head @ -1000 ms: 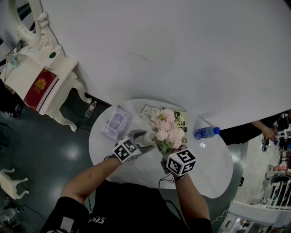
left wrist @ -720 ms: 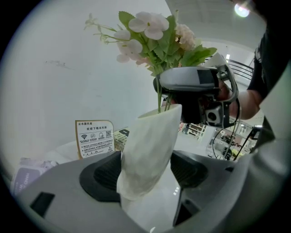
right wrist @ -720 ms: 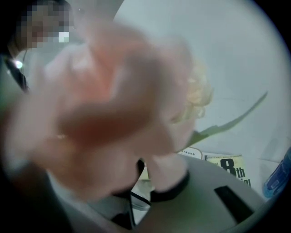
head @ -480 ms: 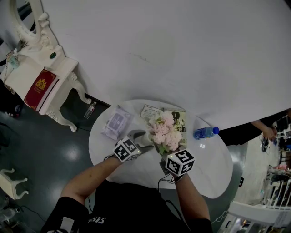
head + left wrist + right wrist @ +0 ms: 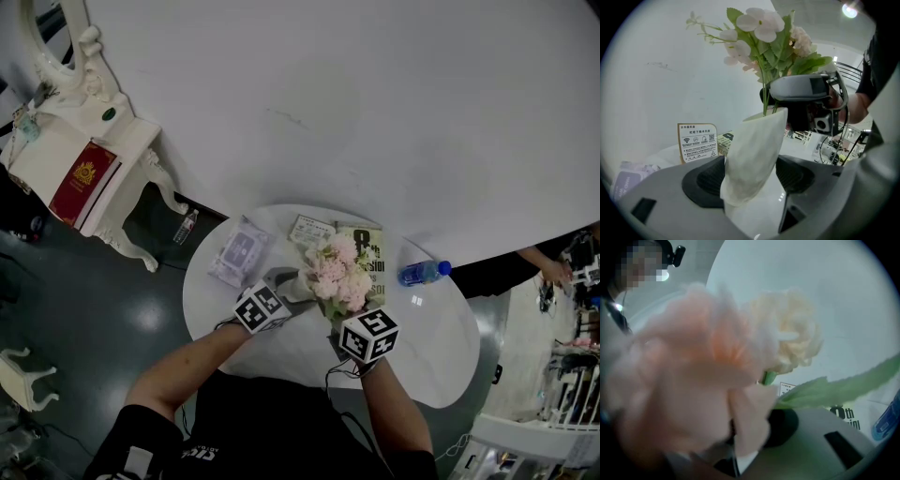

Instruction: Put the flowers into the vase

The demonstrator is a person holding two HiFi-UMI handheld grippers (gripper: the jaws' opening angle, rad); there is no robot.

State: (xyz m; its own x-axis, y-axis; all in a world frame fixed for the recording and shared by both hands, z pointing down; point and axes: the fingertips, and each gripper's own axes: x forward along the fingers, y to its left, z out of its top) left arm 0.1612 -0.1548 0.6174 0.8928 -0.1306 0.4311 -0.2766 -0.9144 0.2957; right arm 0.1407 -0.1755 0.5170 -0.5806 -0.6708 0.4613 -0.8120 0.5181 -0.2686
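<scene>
Left tool [image 5: 284, 287] pinching white tapered vase [image 5: 754, 159]; right tool [image 5: 337, 315] clamped on pink-and-cream flower bunch [image 5: 339, 272], stems at vase mouth.

Blurred pink flowers [image 5: 689, 380] fill the right gripper view, covering most of the right gripper [image 5: 740, 446]. In the head view the blooms hide most of the vase [image 5: 298, 281], and a person's arm [image 5: 539, 262] at the far right is cut by the edge.

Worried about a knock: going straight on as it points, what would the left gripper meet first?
The left gripper clamps the vase; past it, probably the flowers' stems, then the right gripper holding them. Depth unclear.
</scene>
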